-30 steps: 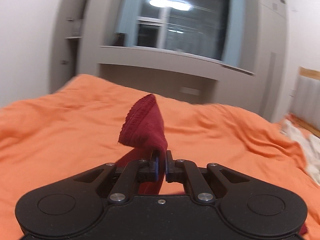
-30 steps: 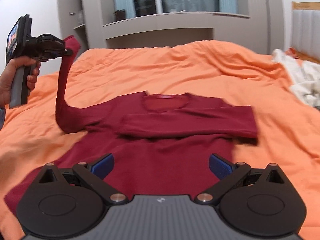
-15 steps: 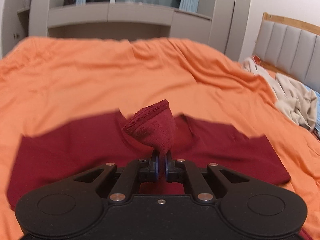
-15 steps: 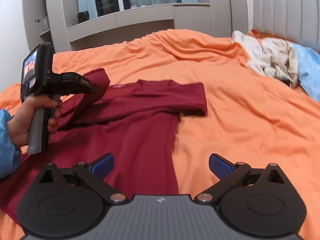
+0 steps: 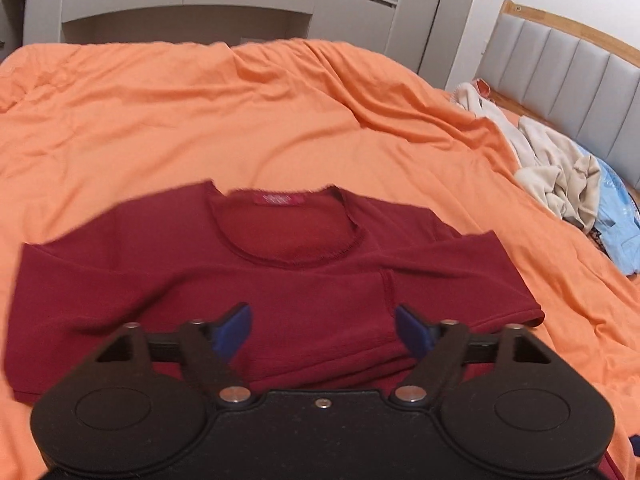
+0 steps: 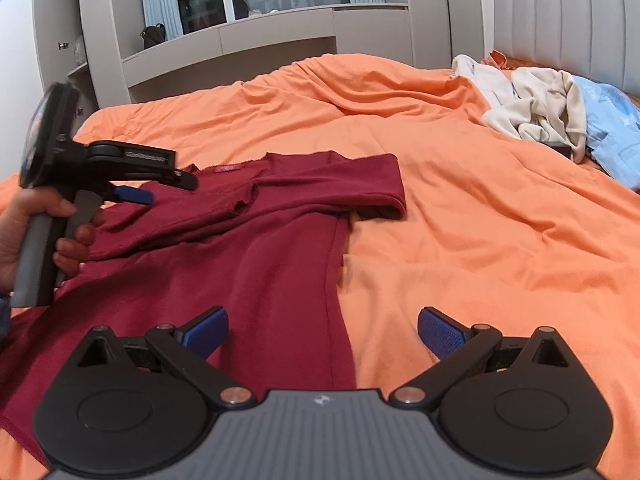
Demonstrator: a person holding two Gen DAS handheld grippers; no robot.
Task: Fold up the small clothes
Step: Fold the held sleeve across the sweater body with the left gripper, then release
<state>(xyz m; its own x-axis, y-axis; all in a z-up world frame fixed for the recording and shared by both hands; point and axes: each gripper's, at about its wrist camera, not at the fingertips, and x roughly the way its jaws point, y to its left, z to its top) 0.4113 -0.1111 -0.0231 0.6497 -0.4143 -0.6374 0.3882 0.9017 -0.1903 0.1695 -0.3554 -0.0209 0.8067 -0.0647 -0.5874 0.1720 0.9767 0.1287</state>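
Note:
A dark red long-sleeved top (image 5: 280, 280) lies flat on the orange bedcover (image 5: 240, 120), neck towards the far side, both sleeves folded across the chest. It also shows in the right wrist view (image 6: 260, 248). My left gripper (image 5: 322, 330) is open and empty, just above the top's chest; it appears in the right wrist view (image 6: 160, 188), held by a hand. My right gripper (image 6: 322, 332) is open and empty, over the top's right side seam near the hem.
A pile of beige and light blue clothes (image 6: 560, 116) lies at the far right of the bed by the padded headboard (image 6: 560, 20). Grey shelving and a window (image 6: 260, 12) stand beyond the bed.
My left gripper carried the left sleeve across the chest, laid it down and opened. My right gripper shifted towards the top's right edge and stayed open.

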